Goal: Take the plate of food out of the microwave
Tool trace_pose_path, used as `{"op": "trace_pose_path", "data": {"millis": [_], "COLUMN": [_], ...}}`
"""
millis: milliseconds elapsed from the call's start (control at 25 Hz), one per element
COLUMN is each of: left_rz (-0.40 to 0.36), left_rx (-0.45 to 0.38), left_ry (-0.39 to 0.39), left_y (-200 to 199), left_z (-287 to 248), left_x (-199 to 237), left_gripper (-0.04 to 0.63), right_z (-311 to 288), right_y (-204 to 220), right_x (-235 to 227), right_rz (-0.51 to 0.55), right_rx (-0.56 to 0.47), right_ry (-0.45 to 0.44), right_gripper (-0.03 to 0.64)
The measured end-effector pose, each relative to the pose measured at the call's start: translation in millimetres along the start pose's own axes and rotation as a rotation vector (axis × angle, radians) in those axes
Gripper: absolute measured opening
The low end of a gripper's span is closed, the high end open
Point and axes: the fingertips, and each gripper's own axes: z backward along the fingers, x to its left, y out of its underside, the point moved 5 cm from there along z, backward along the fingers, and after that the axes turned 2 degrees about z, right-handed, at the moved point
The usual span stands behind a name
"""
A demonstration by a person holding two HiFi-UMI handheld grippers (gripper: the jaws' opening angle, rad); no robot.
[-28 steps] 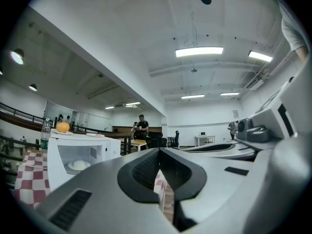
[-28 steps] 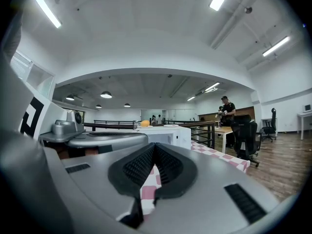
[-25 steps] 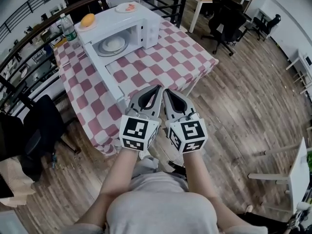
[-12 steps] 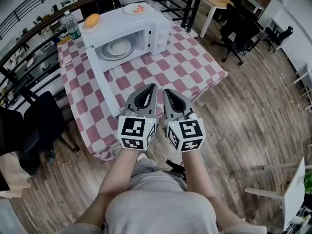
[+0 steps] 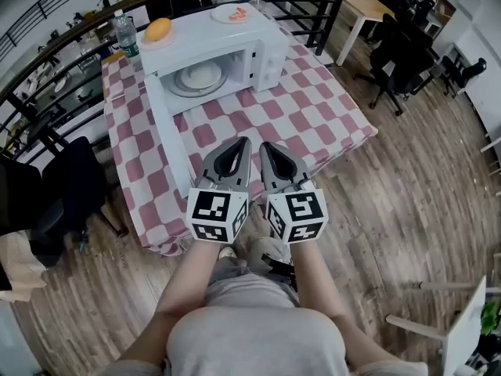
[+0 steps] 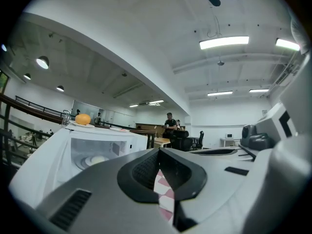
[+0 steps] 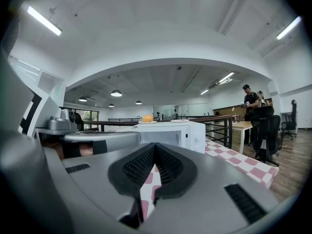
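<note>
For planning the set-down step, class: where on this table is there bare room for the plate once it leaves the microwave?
Free: the checked cloth right of the open door, in front of the microwave. Crowded: the microwave's top holds a left plate and a right plate; a bottle stands beside it.

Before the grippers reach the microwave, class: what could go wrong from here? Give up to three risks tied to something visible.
1. The left gripper and right gripper are both shut and empty. Reaching in like that would likely shove the plate of food deeper rather than grip it.
2. The open door juts out left of the opening, so the left gripper may knock it.
3. An orange sits on top of the microwave. A jolt could roll it off.
</note>
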Motion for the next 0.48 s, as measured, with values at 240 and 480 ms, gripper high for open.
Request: {"op": "trace_pose_path", "data": {"millis": [240,480], "left_rz": [-0.01,0.02], "left_rx": [0.009,-0.004], "left_ry": [-0.06,-0.16], "left_y": [3.5,2.3], "left_z": [-20.6,-49.2], "left_x": [2.7,17.6], "left_gripper": [0.003,0.002], "right_z": [-25.9,-51.1], "right_y": [0.2,-6.0], "right_x": [-11.8,-37.2], "right_rz": [0.016,0.038], "right_rx": [0.007,0.005], "right_ry": [-0.087,-0.156], "right_gripper": [0.023,0.023]}}
